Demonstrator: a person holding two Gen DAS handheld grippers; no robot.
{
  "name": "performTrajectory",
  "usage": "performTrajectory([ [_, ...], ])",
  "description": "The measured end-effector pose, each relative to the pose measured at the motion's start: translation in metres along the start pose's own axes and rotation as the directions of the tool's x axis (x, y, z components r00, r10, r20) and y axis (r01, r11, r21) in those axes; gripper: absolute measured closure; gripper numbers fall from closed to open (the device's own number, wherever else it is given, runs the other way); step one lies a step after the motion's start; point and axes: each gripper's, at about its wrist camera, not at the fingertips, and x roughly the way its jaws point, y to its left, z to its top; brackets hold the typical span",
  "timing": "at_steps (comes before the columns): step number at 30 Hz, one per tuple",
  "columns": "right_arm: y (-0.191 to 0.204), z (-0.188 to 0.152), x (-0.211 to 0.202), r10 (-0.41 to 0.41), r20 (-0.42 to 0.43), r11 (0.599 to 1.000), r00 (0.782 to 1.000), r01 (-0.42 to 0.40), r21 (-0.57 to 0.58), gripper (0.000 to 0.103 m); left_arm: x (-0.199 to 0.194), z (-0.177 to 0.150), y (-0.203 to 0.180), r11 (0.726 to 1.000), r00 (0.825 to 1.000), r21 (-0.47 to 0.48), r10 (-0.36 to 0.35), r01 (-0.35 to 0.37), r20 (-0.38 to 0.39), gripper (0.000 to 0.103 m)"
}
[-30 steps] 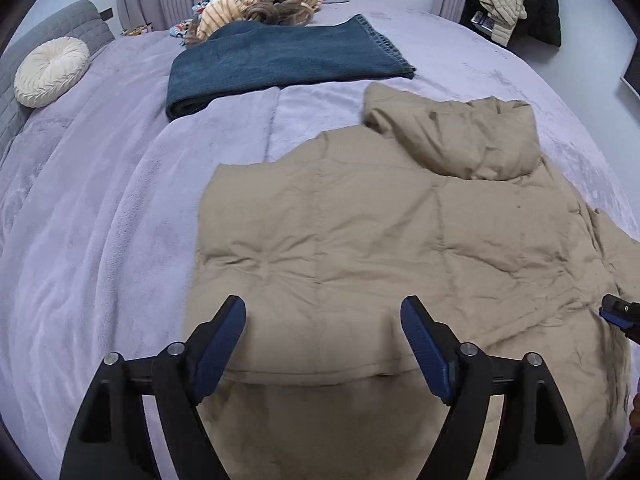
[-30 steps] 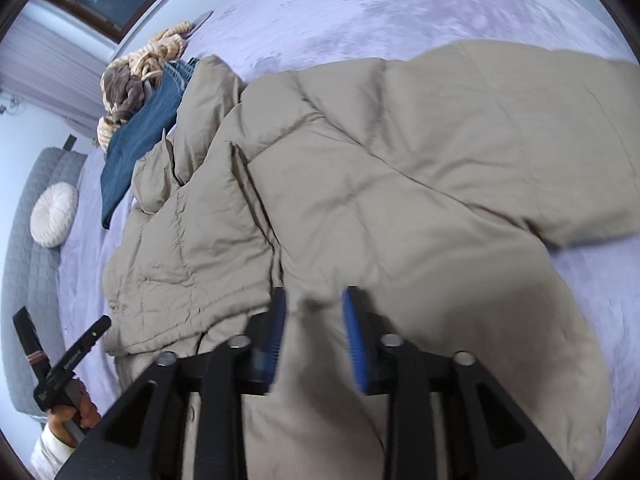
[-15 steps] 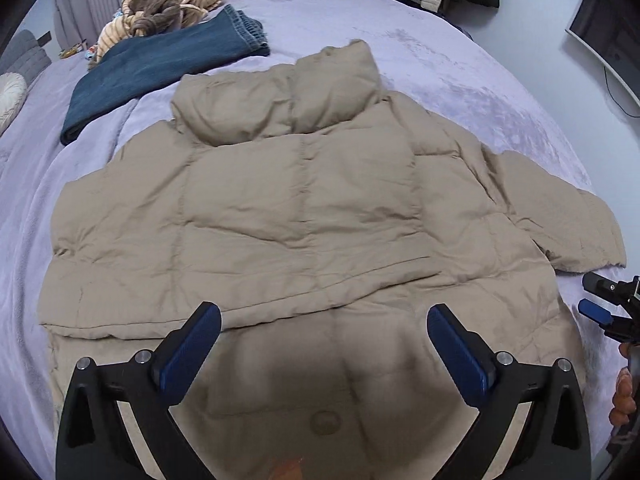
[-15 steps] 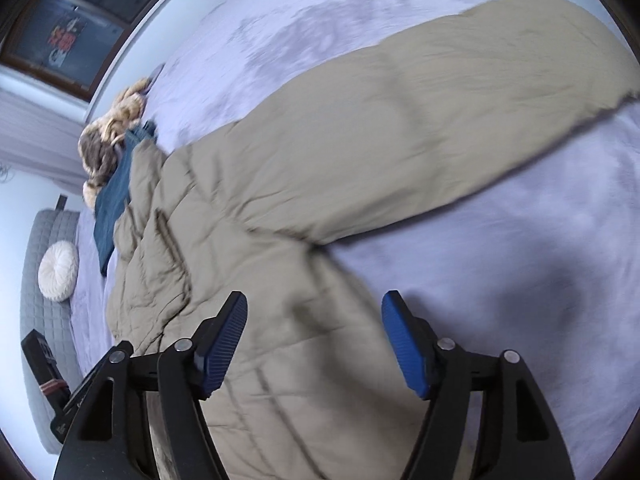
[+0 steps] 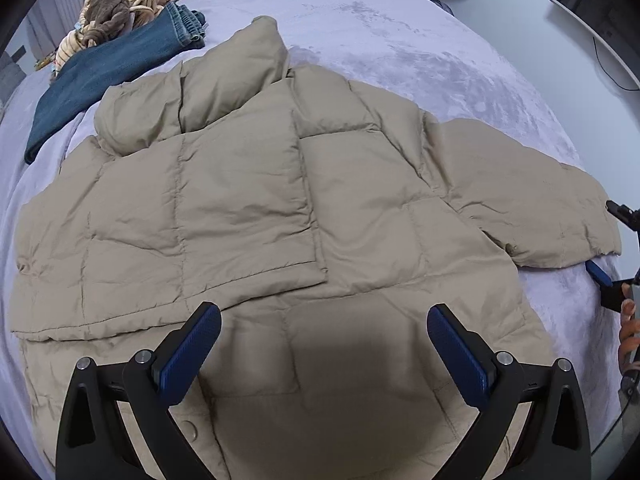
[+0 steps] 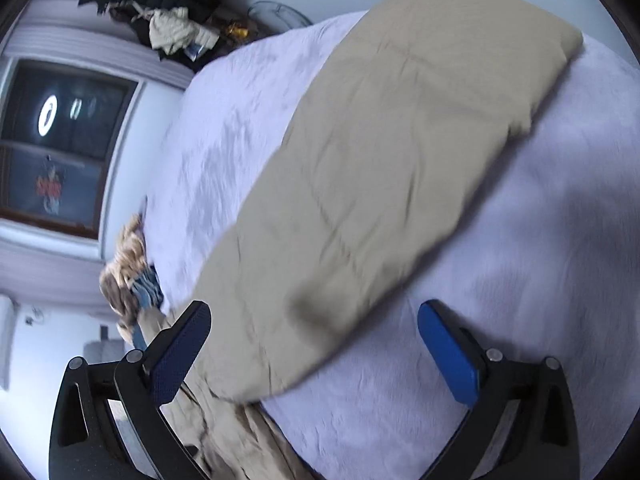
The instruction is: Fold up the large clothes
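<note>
the tan puffer jacket [image 5: 256, 200] lay spread on the lilac bed [image 5: 420, 52], its left side already folded in over the body while its right sleeve [image 6: 392, 152] stretched out flat, likely laid so for the next fold. the left tongs [image 5: 324, 344] hung wide open and empty over the near hem. the right tongs [image 6: 314, 344] were opening, gripping nothing, above the sleeve's near part.

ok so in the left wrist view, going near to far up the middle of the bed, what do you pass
left claw → tan puffer jacket → folded blue jeans → striped brown and cream bundle
</note>
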Motion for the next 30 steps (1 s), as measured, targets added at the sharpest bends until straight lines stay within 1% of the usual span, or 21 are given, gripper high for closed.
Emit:
performTrajectory([
  [2, -0.005, 0.013, 0.003, 0.038, 0.002, 0.998, 0.999, -0.038, 0.058, 0.0, -0.002, 0.001, -0.006, 1.0, 1.0, 0.002, 0.007, -0.007, 0.006, 0.0],
  [4, -0.011, 0.027, 0.006, 0.1, 0.014, 0.987, 0.995, -0.101, 0.127, 0.0, -0.002, 0.003, -0.009, 1.0, 1.0, -0.008, 0.009, -0.009, 0.011, 0.0],
  [7, -0.011, 0.041, 0.011, 0.162, 0.037, 0.97, 0.986, -0.166, 0.179, 0.0, -0.002, 0.008, -0.01, 0.999, 1.0, -0.032, 0.017, -0.017, 0.018, 0.0],
  [10, -0.009, 0.05, 0.019, 0.207, 0.031, 0.952, 0.978, -0.209, 0.223, 0.001, -0.004, 0.013, -0.007, 0.998, 0.999, -0.045, 0.036, -0.034, 0.037, 0.0],
  [11, -0.009, 0.051, 0.02, 0.213, 0.031, 0.947, 0.976, -0.215, 0.238, 0.004, -0.005, 0.013, -0.005, 0.998, 0.998, -0.047, 0.041, -0.039, 0.043, 0.0],
  [13, -0.008, 0.054, 0.027, 0.233, 0.017, 0.933, 0.972, -0.228, 0.278, 0.029, -0.007, 0.015, 0.001, 0.997, 0.997, -0.061, 0.052, -0.048, 0.052, 0.0],
  [15, -0.007, 0.056, 0.035, 0.247, -0.009, 0.926, 0.969, -0.233, 0.298, 0.08, -0.009, 0.016, 0.009, 0.995, 0.997, -0.081, 0.057, -0.053, 0.053, 0.0],
  [16, -0.002, 0.056, 0.037, 0.246, -0.016, 0.93, 0.969, -0.232, 0.286, 0.089, -0.01, 0.016, 0.015, 0.994, 0.997, -0.093, 0.057, -0.052, 0.054, 0.0],
  [17, 0.004, 0.056, 0.037, 0.24, -0.018, 0.939, 0.971, -0.227, 0.26, 0.093, -0.011, 0.016, 0.02, 0.993, 0.997, -0.105, 0.055, -0.049, 0.055, 0.0],
  [20, 0.035, 0.052, 0.032, 0.208, -0.018, 0.969, 0.978, -0.204, 0.137, 0.094, -0.015, 0.018, 0.038, 0.99, 0.996, -0.132, 0.056, -0.047, 0.064, 0.0],
  [22, 0.069, 0.046, 0.029, 0.194, -0.028, 0.981, 0.981, -0.194, 0.028, 0.095, -0.019, 0.018, 0.052, 0.988, 0.996, -0.146, 0.063, -0.053, 0.07, 0.0],
  [24, 0.104, 0.037, 0.028, 0.174, -0.041, 0.98, 0.984, -0.177, -0.095, 0.094, -0.025, 0.018, 0.068, 0.985, 0.993, -0.161, 0.081, -0.067, 0.081, 0.0],
  [25, 0.128, 0.029, 0.029, 0.159, -0.048, 0.97, 0.986, -0.165, -0.176, 0.094, -0.029, 0.017, 0.076, 0.983, 0.992, -0.167, 0.089, -0.074, 0.088, 0.0],
  [27, 0.175, 0.008, 0.035, 0.143, -0.066, 0.936, 0.987, -0.157, -0.316, 0.094, -0.037, 0.016, 0.094, 0.98, 0.989, -0.179, 0.108, -0.089, 0.102, 0.0],
  [28, 0.198, -0.004, 0.039, 0.141, -0.078, 0.912, 0.987, -0.161, -0.378, 0.094, -0.04, 0.014, 0.105, 0.977, 0.987, -0.186, 0.122, -0.1, 0.107, 0.0],
  [30, 0.238, -0.033, 0.047, 0.134, -0.096, 0.851, 0.986, -0.164, -0.499, 0.094, -0.043, 0.012, 0.125, 0.972, 0.983, -0.202, 0.145, -0.121, 0.109, 0.0],
])
